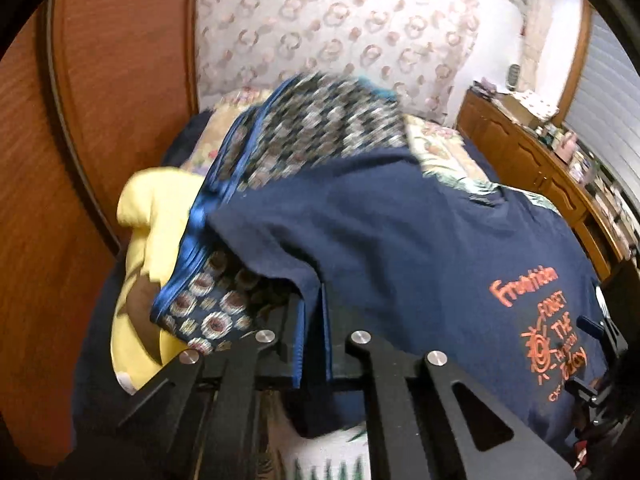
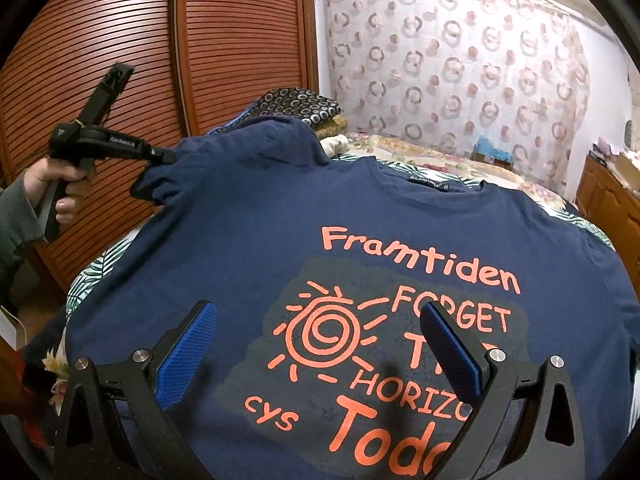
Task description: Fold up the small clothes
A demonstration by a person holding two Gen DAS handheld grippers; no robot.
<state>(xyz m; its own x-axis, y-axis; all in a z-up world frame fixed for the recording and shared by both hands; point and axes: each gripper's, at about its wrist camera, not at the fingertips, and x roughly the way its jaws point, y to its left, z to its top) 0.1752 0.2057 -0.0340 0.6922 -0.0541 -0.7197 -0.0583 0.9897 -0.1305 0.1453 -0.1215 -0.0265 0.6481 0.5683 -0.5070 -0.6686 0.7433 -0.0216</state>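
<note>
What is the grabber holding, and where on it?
The left gripper is shut on the navy T-shirt, pinching its sleeve. The right gripper holds nothing, jaws open.

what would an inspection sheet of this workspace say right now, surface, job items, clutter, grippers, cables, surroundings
surface: bed with a floral and leaf-print cover.
job's things: navy t-shirt spread print side up, orange lettering; its sleeve is lifted off the bed.
clutter: folded patterned cloths stacked at the far end of the bed; yellow plush beside them; blue item farther back on the bed.
grippers: left gripper shut on the sleeve, blue pads pressed together in the left wrist view; right gripper open, over the printed chest, nothing between its pads.
cables: nothing seen.
surroundings: louvred wooden wardrobe doors, circle-patterned curtain, wooden dresser crowded with small items.
</note>
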